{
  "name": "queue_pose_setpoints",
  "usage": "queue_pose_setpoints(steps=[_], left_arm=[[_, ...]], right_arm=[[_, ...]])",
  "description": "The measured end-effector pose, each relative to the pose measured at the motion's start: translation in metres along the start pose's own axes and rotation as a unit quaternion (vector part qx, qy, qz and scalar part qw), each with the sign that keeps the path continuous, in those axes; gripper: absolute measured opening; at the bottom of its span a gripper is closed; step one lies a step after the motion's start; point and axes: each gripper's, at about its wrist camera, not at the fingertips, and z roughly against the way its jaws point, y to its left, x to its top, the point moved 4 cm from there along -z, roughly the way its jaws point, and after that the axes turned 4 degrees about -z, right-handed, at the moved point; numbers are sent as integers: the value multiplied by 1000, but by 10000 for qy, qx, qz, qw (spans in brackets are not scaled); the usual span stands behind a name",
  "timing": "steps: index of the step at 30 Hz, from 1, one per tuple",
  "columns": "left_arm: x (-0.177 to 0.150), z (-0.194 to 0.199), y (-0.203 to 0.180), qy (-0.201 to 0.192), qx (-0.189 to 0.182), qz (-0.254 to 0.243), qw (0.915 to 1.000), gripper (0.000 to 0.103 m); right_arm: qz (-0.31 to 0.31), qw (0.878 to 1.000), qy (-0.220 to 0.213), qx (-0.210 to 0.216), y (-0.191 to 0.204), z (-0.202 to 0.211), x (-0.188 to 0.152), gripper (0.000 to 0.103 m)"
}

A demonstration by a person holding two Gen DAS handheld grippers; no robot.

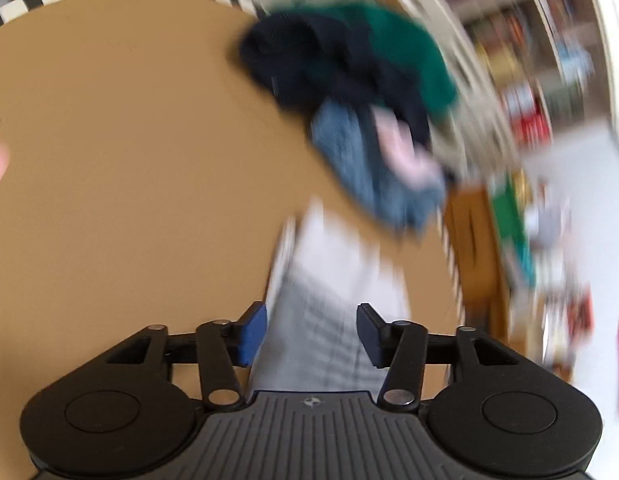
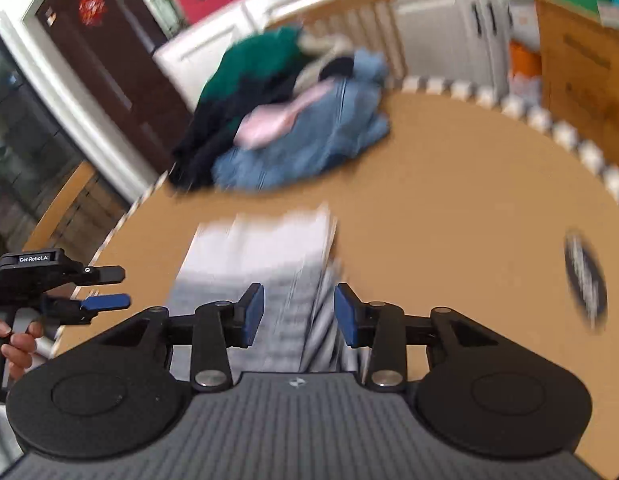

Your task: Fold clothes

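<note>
Both tools let go over the folded striped garment

The left tool [image 1: 311,334] stands partly open and empty; the right tool [image 2: 299,314] likewise, nothing between its pads. Best practice, as a judgement: lift clear without dragging cloth, then reach for the pile of clothes [image 2: 285,120] at the bench's far edge. The grey-and-white striped garment [image 2: 269,252] lies folded and flat near the brown bench's [image 2: 449,200] near edge, blurred.
</note>
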Motion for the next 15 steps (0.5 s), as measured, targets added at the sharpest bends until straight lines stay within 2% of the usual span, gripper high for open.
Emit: queue_pose_setpoints(steps=[2,5,7,9,10,11,13,15], left_arm=[[-46,10,-1,382,-43,-37,9993,55],[-103,14,-1,711,-110,-83,9974,55],[-129,10,3,718,-7,-210,9972,54],[-140,8,-2,430,23,-556,9975,49],[-141,6,-5,332,94,-722,9968,42],[-141,5,-7,262,200,-869,9957,38],[-141,7,-11,193,491,-1069,9929,17],[-142,12,-12,85,805,-1230,9891,6]], right_arm=[[-50,9996,258,94,4,17,-37,41],[-49,9982,568,187,9,26,-84,41],[10,9972,718,230,14,25,-106,41],[172,9971,693,275,20,18,-117,41],[220,9971,686,231,21,14,-119,35],[214,9972,698,164,22,12,-120,17],[205,9972,719,30,23,10,-120,8],[242,9971,709,-101,20,16,-117,7]])
